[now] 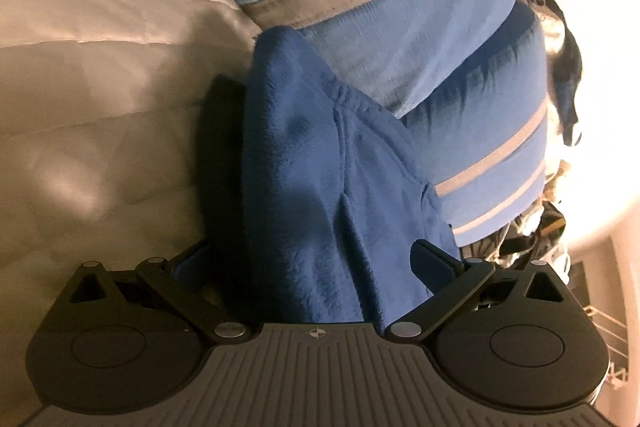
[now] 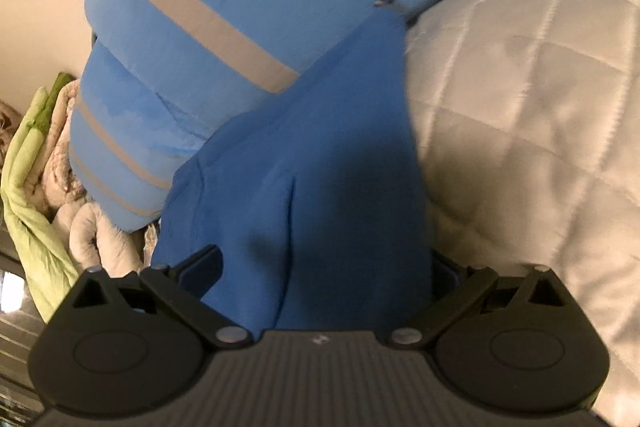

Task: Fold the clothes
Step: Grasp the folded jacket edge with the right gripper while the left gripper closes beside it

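A blue garment with grey stripes [image 1: 400, 27] lies bunched on the bed and fills the top of both views [image 2: 240, 7]. Its darker blue fleece part [image 1: 320, 167] rises in a taut fold into my left gripper [image 1: 316, 259], which is shut on it with the cloth packed between the black fingers [image 1: 432, 259]. In the right wrist view another fold of the same blue fabric [image 2: 320, 167] runs into my right gripper [image 2: 324, 263], which is also shut on it. The cloth hides the fingertips of both grippers.
A white quilted bed cover [image 1: 100, 87] lies under the garment [image 2: 520, 107]. A pile of green and beige clothes [image 2: 40, 167] sits at the left in the right wrist view. Dark clothing [image 1: 568, 87] and a wire rack [image 1: 608, 327] are at the right edge.
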The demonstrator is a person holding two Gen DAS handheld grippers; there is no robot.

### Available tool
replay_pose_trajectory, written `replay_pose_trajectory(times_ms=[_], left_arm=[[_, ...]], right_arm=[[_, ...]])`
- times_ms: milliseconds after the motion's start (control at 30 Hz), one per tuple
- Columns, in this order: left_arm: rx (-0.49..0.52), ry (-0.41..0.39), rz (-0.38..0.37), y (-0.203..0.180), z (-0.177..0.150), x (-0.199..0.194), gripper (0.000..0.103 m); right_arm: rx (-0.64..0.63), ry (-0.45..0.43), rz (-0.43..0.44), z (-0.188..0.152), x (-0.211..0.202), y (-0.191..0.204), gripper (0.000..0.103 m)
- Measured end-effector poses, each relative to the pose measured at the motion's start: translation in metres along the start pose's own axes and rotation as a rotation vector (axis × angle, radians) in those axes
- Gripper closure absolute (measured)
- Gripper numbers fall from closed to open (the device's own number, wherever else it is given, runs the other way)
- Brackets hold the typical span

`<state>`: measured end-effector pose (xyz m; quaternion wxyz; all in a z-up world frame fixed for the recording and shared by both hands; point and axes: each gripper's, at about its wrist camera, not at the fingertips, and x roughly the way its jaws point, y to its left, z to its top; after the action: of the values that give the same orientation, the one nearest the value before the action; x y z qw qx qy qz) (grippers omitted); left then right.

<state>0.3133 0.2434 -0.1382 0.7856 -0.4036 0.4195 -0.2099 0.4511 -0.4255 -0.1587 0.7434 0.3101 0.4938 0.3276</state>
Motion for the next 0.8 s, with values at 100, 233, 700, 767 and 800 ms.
replay_pose_trajectory(times_ms=[100,233,700,767,800], left_arm=[[-0.008,0.005,-0.018,0.001,0.003,0.002,0.0],[0.007,0.007,-0.012,-0.002,0.003,0.004,0.001],[-0.02,-0.012,0.051,-0.01,-0.003,0.001,0.073],[-0.01,-0.023,0.061,-0.016,-0.004,-0.002,0.076],[-0.003,-0.029,0.064,-0.019,-0.005,-0.003,0.077]], right_arm=[[0.001,-0.003,0.013,0.001,0.005,0.001,0.001],[0.007,-0.011,0.027,0.0,0.007,0.001,0.004],[-0.06,-0.065,-0.029,-0.008,0.004,0.013,0.073],[-0.08,-0.077,-0.03,-0.009,0.002,0.018,0.075],[-0.088,-0.084,-0.028,-0.01,-0.001,0.021,0.076]])
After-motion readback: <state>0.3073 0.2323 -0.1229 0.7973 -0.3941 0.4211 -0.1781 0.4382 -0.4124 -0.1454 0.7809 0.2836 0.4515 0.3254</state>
